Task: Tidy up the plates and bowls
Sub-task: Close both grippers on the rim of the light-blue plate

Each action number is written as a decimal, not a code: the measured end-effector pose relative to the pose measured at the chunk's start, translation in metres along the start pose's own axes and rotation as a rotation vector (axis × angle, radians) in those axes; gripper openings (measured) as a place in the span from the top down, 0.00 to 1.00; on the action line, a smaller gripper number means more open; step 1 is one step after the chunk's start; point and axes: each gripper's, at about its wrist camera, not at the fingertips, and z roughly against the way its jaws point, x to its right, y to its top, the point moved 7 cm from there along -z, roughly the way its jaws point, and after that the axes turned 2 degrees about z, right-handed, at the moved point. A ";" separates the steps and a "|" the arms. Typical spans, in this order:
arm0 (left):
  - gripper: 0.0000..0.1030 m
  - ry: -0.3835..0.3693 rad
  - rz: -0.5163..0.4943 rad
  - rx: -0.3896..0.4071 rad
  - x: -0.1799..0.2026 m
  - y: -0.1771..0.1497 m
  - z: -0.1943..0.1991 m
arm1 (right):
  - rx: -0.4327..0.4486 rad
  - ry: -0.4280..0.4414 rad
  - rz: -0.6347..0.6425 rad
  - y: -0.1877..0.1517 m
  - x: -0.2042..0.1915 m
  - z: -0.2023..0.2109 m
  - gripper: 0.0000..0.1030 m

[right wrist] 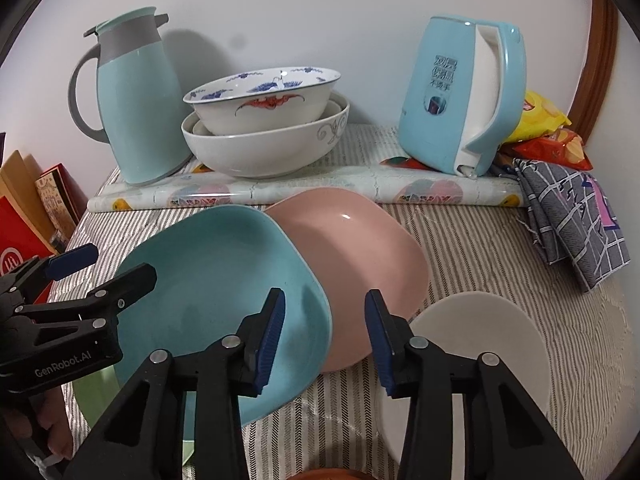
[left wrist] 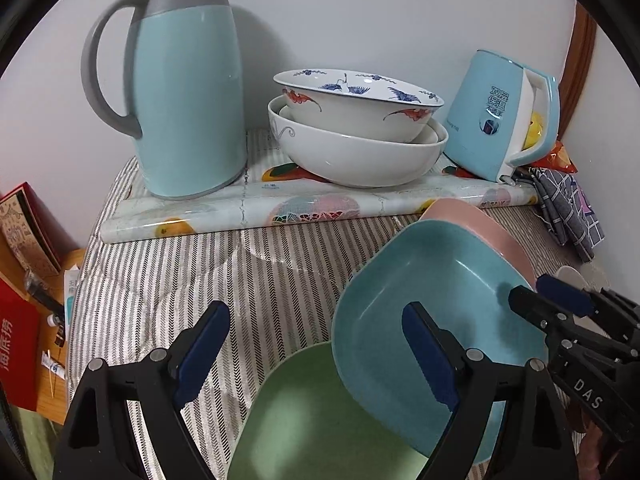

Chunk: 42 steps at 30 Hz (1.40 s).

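Observation:
A blue square plate (left wrist: 436, 296) (right wrist: 216, 280) lies tilted on the striped cloth, one edge on a green plate (left wrist: 316, 420) (right wrist: 94, 394) and the far edge over a pink plate (left wrist: 480, 220) (right wrist: 360, 256). A white round plate (right wrist: 476, 344) lies at the right. My left gripper (left wrist: 316, 354) is open, its right finger over the blue plate, and shows in the right wrist view (right wrist: 108, 266). My right gripper (right wrist: 325, 336) is open around the blue plate's right rim, and shows in the left wrist view (left wrist: 556, 294). Two stacked bowls (left wrist: 356, 128) (right wrist: 264, 124) stand at the back.
A blue thermos jug (left wrist: 188, 88) (right wrist: 136, 100) and a blue kettle (left wrist: 504, 116) (right wrist: 460, 96) stand on a rolled mat (left wrist: 280, 208) by the wall. A folded checked cloth (right wrist: 572, 220) and snack bags (right wrist: 548, 128) lie right. Red boxes (left wrist: 20, 320) stand left.

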 end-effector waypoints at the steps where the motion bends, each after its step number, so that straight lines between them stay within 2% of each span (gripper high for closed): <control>1: 0.21 -0.001 0.001 -0.007 0.000 0.000 -0.002 | -0.007 0.001 0.002 -0.001 0.000 -0.002 0.71; 5: 0.22 -0.008 0.003 -0.019 0.000 -0.001 -0.006 | -0.038 0.005 0.001 -0.005 -0.001 -0.012 0.89; 8: 0.22 -0.018 0.009 -0.022 0.001 -0.001 -0.007 | -0.024 0.012 -0.006 -0.006 -0.001 -0.011 0.91; 13: 0.30 -0.008 0.004 -0.040 -0.001 -0.004 -0.008 | -0.020 0.054 -0.053 -0.006 0.001 -0.009 0.93; 17: 0.33 -0.007 0.010 -0.043 -0.005 -0.008 -0.004 | -0.013 0.078 -0.061 -0.007 -0.001 -0.005 0.95; 20: 0.37 -0.007 0.017 -0.050 -0.010 -0.011 -0.001 | -0.016 0.100 -0.062 -0.008 -0.005 -0.002 0.95; 22: 0.48 -0.010 0.015 -0.066 -0.010 -0.014 -0.003 | -0.024 0.119 -0.051 -0.010 -0.010 -0.001 0.95; 35: 0.50 -0.001 0.035 -0.036 -0.025 -0.023 0.027 | 0.012 0.143 -0.045 -0.014 -0.029 0.022 0.95; 37: 0.63 -0.001 0.031 -0.040 -0.026 -0.025 0.028 | 0.010 0.150 -0.047 -0.016 -0.031 0.023 0.95; 42: 0.74 -0.002 0.023 -0.068 -0.028 -0.036 0.028 | -0.003 0.165 -0.048 -0.023 -0.038 0.024 0.95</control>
